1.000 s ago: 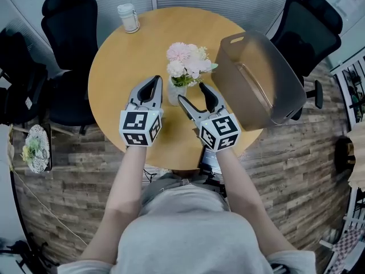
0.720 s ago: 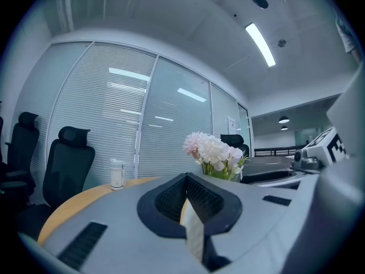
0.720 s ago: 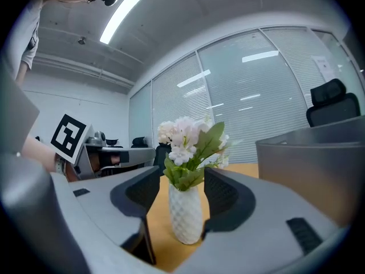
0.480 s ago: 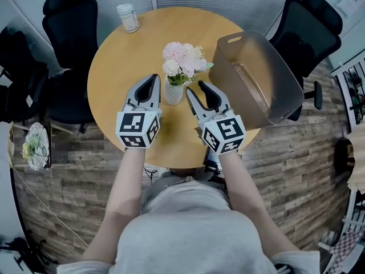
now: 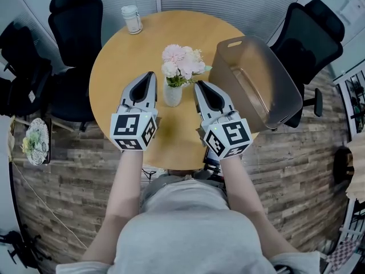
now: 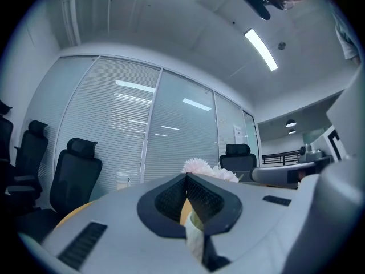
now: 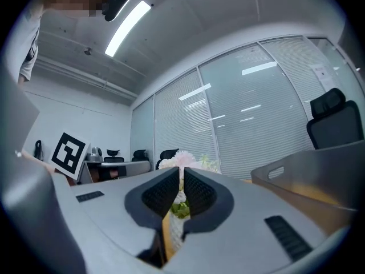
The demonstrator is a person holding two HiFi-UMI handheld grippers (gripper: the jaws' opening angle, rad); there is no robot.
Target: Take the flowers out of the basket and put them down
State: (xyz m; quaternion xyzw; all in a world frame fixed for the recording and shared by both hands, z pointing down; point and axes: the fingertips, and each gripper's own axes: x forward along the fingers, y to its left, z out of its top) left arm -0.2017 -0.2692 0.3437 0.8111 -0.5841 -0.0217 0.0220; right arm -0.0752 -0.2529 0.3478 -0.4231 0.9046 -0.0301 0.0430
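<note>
The pink and white flowers [image 5: 181,61] stand upright in a small white vase [image 5: 173,94] on the round wooden table [image 5: 122,61], left of the grey basket [image 5: 285,90]. My left gripper [image 5: 150,75] hangs just left of the vase, shut and empty. My right gripper [image 5: 199,85] hangs just right of it; its jaws have just been closing and now stand shut with nothing between them. Neither touches the vase. In the left gripper view the gripper [image 6: 186,176] shows the flowers [image 6: 199,165] just beyond its tips. The right gripper [image 7: 182,170] also points at the flowers [image 7: 181,157].
The basket [image 7: 308,164] lies tilted at the table's right edge, with its open side showing. A white jar [image 5: 132,19] stands at the far left rim. Black office chairs [image 5: 77,16] [image 5: 311,27] ring the table. Wooden floor lies below the near edge.
The right gripper's jaws went from wide open beside the vase to shut. Both grippers rose and look larger in the head view. The vase stayed on the table.
</note>
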